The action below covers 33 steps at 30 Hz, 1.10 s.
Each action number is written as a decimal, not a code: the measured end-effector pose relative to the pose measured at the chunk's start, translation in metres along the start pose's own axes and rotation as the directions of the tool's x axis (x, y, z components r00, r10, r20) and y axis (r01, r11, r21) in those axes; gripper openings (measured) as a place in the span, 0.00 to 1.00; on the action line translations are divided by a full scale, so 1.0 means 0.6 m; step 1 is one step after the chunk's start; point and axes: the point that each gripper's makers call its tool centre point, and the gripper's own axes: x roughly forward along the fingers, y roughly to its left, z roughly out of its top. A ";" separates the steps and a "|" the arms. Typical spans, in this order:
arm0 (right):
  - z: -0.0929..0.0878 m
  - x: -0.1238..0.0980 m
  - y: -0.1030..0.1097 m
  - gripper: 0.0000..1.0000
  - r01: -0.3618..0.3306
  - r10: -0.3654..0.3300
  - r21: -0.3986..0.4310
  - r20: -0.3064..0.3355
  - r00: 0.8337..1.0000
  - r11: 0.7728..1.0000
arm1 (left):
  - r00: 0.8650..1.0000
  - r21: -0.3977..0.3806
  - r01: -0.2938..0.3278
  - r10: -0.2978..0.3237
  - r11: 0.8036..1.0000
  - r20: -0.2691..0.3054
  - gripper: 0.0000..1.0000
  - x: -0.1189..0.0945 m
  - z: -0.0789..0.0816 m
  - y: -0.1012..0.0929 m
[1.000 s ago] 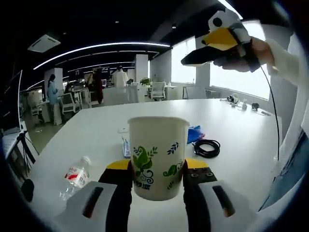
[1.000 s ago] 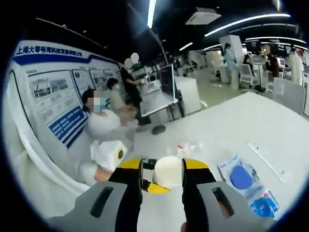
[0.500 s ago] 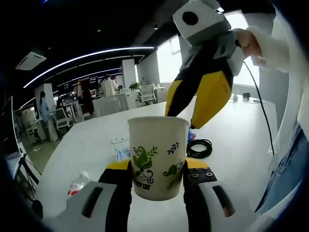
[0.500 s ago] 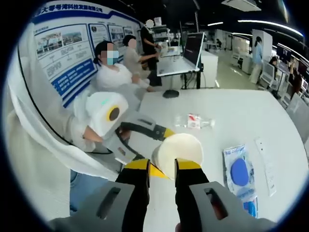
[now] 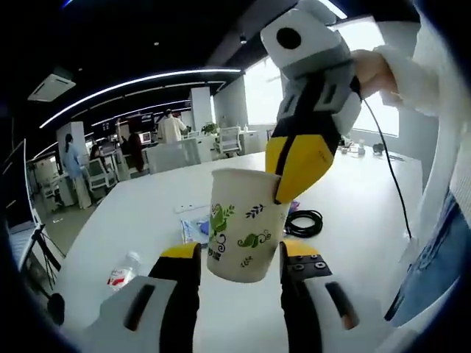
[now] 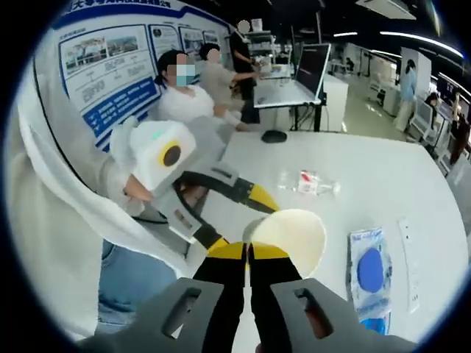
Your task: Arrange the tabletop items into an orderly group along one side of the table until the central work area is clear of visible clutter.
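Observation:
A white paper cup [image 5: 243,220] with green leaf prints hangs tilted between the jaws of my left gripper [image 5: 239,254]. There is a small gap at the left jaw, so that gripper looks open. From above right, my right gripper [image 5: 283,193] pinches the cup's rim with its yellow tips. In the right gripper view, my right gripper [image 6: 248,250] is shut on the near rim of the cup [image 6: 294,235]. The cup's pale inside faces the camera. The left gripper [image 6: 241,220] reaches in from the left with its jaws spread.
On the white table [image 5: 132,220] lie a plastic water bottle [image 5: 121,273], a blue packet [image 5: 193,229], a coiled black cable [image 5: 309,223] and a flat white strip [image 5: 190,208]. The bottle [image 6: 313,182] and packet [image 6: 368,272] lie beyond the cup. People sit at desks beyond the table.
My right gripper came down and shut on the cup's rim. The cup has tipped and risen a little, and a gap has appeared at the left jaw.

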 end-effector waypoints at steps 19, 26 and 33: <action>0.075 -0.075 -0.108 0.00 0.094 -0.093 -0.041 0.018 0.996 0.995 | 0.968 -0.126 -0.229 0.240 0.965 0.076 1.00 -0.155 -0.057 0.105; 0.098 -0.073 -0.138 0.00 0.091 -0.093 -0.086 -0.022 0.995 0.992 | 0.942 -0.129 -0.299 0.314 0.945 0.115 1.00 -0.180 -0.060 0.109; 0.101 -0.032 -0.182 0.00 0.061 -0.073 -0.139 -0.090 0.993 0.988 | 0.960 -0.013 -0.279 0.280 0.960 0.030 0.91 -0.162 -0.092 0.088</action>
